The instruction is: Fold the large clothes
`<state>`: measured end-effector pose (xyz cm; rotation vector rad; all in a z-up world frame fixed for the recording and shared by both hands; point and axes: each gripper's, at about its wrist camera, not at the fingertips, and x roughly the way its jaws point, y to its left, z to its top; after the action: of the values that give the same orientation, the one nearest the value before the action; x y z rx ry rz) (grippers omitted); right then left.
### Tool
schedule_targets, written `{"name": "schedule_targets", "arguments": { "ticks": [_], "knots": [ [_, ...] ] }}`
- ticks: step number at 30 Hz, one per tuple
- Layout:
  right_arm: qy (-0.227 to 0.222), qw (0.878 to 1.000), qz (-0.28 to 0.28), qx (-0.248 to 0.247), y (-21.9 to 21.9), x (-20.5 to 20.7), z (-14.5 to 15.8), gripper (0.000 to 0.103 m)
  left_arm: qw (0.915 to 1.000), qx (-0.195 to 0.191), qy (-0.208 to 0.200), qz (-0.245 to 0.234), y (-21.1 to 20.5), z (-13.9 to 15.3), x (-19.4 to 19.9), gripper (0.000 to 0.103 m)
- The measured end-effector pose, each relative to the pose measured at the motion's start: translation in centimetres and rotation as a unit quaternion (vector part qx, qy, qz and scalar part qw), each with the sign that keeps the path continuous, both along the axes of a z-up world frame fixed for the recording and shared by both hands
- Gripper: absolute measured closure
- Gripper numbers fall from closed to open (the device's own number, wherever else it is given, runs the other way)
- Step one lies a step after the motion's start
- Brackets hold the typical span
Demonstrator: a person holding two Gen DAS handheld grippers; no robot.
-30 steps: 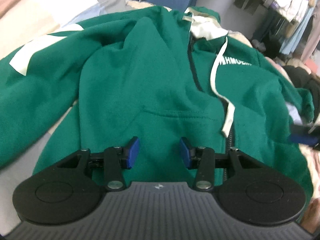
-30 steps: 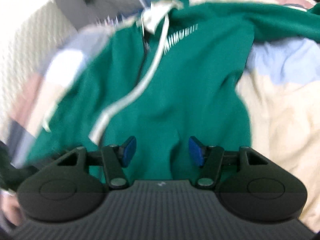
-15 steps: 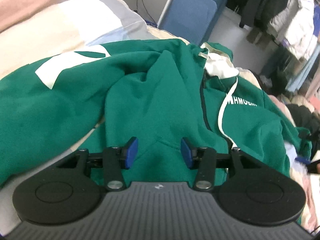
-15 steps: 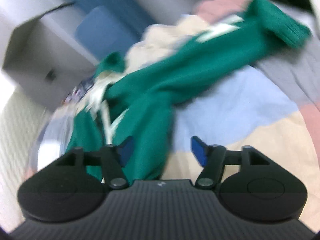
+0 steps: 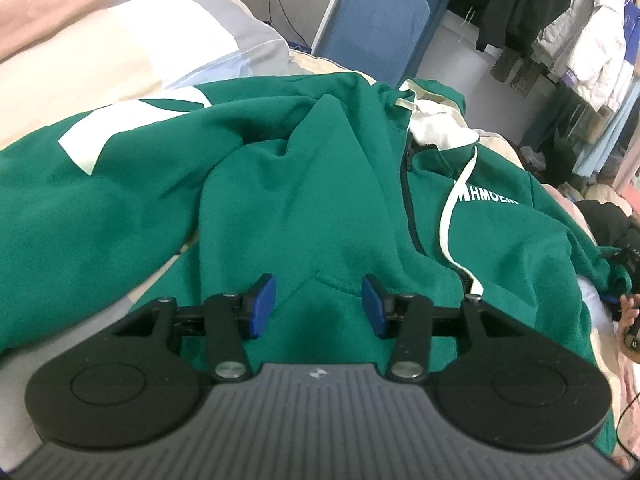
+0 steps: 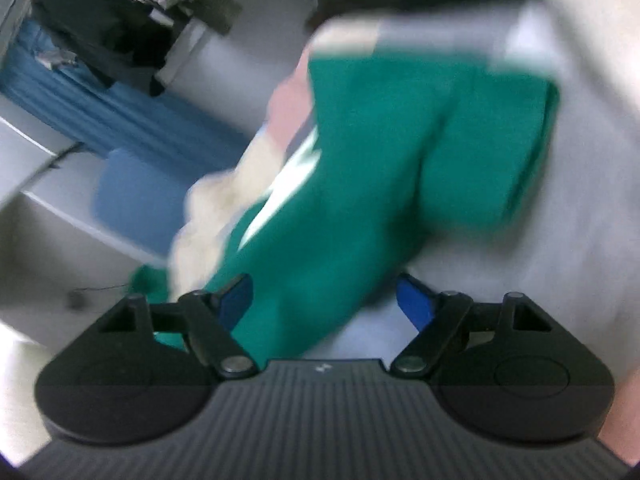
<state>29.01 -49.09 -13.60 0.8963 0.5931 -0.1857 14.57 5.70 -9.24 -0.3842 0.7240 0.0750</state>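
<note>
Hoodie: a green zip hoodie (image 5: 304, 200) lies spread on a bed (image 5: 100, 64), straight ahead of the left tongs, front side up.
Zip: a dark zip (image 5: 410, 208) runs down the hoodie front, ahead and right of the left tongs.
Cord: a white cord (image 5: 450, 216) hangs from the neck, right of the zip, beside white lettering (image 5: 486, 196).
Sleeve: one sleeve (image 5: 80, 216) stretches far left of the left tongs, with a white patch (image 5: 120, 124) on it.
Left tongs: the left tongs (image 5: 318, 306) sit low over the hoodie's lower front, about half open; cloth shows in the gap, and the blue pads do not press it.
Right tongs: the right tongs (image 6: 324, 302) stand wide apart over a blurred green sleeve (image 6: 400, 168); cloth passes between the pads but is not pinched.
Background: a blue chair (image 5: 376, 28) and hanging clothes (image 5: 560, 28) stand beyond the bed, far ahead of the left tongs.
</note>
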Motion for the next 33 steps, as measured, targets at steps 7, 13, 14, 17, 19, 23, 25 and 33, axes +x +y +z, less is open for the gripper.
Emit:
{"name": "schedule_targets", "arguments": {
  "ticks": [7, 13, 14, 17, 19, 23, 25, 33],
  "knots": [
    [-0.042, 0.998, -0.020, -0.032, -5.3, 2.5, 0.5, 0.022, 0.9996, -0.024, -0.010, -0.001, -0.3, -1.1, 1.4, 0.050],
    [-0.063, 0.995, -0.060, -0.046, -10.6, 3.8, 0.9, 0.022, 0.9999, -0.008, -0.011, -0.001, -1.5, -1.8, 2.7, 0.049],
    [-0.062, 0.997, -0.049, -0.025, -11.3, 4.1, 0.5, 0.022, 0.9999, 0.001, -0.010, 0.001, -1.7, -2.0, 2.8, 0.049],
    [-0.061, 0.998, -0.011, -0.026, -11.2, 4.1, 0.1, 0.022, 0.9997, 0.022, -0.006, 0.003, -2.4, -2.3, 3.1, 0.049],
    [-0.064, 0.997, 0.021, -0.038, -10.5, 3.8, -0.1, 0.022, 0.9995, 0.030, -0.005, 0.005, -2.6, -2.3, 3.2, 0.048],
    [-0.043, 0.995, 0.040, -0.075, -9.3, 3.6, -0.6, 0.023, 0.9990, 0.043, -0.005, 0.006, -3.0, -2.4, 3.2, 0.047],
    [-0.045, 0.995, 0.030, -0.088, -9.4, 4.0, -0.5, 0.030, 0.9992, 0.039, 0.000, 0.010, -3.0, -2.4, 3.2, 0.047],
    [-0.033, 0.979, 0.017, -0.199, -9.7, 7.4, 3.6, 0.097, 0.9980, 0.061, 0.007, 0.014, -3.5, -2.5, 3.3, 0.046]
  ]
}}
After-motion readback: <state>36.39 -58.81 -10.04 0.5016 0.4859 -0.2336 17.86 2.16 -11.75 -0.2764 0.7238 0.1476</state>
